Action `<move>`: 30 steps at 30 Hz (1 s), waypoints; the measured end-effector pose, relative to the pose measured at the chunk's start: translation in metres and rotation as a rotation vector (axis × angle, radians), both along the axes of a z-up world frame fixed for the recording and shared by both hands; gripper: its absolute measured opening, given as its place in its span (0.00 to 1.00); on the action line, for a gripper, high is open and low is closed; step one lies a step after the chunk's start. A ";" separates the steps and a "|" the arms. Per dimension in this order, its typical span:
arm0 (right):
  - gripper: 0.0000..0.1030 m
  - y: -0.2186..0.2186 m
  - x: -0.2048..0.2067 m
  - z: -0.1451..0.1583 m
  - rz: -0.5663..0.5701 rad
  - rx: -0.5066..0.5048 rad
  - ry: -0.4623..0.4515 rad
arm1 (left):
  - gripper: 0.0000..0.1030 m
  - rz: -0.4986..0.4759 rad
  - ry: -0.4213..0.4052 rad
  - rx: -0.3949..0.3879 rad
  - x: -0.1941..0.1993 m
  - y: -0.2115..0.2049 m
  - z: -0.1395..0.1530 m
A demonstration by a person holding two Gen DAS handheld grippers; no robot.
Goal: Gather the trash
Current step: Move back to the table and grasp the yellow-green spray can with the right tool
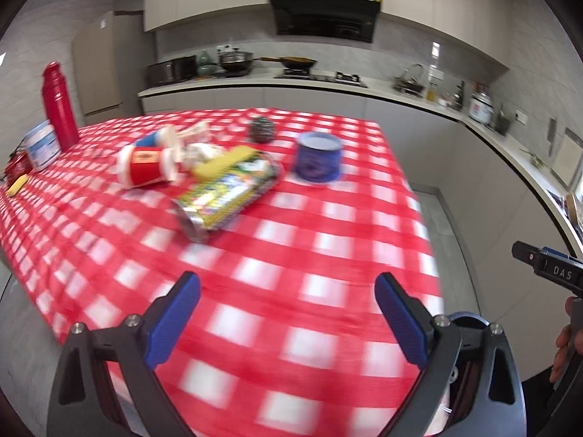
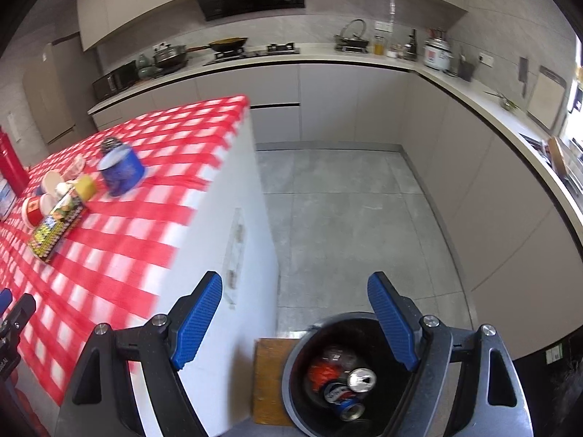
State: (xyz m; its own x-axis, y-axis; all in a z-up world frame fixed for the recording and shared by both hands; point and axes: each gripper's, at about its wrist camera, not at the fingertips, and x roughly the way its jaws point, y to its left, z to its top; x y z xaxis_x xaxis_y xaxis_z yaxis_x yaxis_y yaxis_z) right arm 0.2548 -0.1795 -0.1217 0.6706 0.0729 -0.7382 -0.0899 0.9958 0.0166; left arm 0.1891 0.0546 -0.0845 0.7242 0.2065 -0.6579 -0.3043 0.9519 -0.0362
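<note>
both grippers are spread wide with nothing between the blue pads. left gripper (image 1: 288, 291) hangs over the near part of the red-and-white checked tablecloth (image 1: 328, 255), pretty blurry. further out on the cloth is the trash pile: a shiny yellow-green snack bag (image 1: 226, 196) lying flat, a yellow sponge-looking thing (image 1: 222, 164) on its far end, two tipped red paper cups (image 1: 149, 167) just left of it, some crumpled white stuff (image 1: 200, 149) behind. a blue tub (image 1: 317, 160) stands right of the bag, apart from it, with a steel scrubber (image 1: 261, 129) beyond. red thermos (image 1: 58, 105) stands way off at the left edge.

right gripper (image 2: 295, 289) is off the table's side, over the grey floor, with a black trash bin (image 2: 291, 375) below it, its right pad overlapping the rim in view. bin already has a blue soda can (image 2: 340, 398), a silver can (image 2: 360, 380) and something orange in it.
</note>
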 end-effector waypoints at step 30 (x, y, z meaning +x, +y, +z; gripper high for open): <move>0.81 0.311 0.048 0.001 0.079 0.068 0.067 | 0.94 0.066 -0.004 -0.044 0.008 0.244 0.000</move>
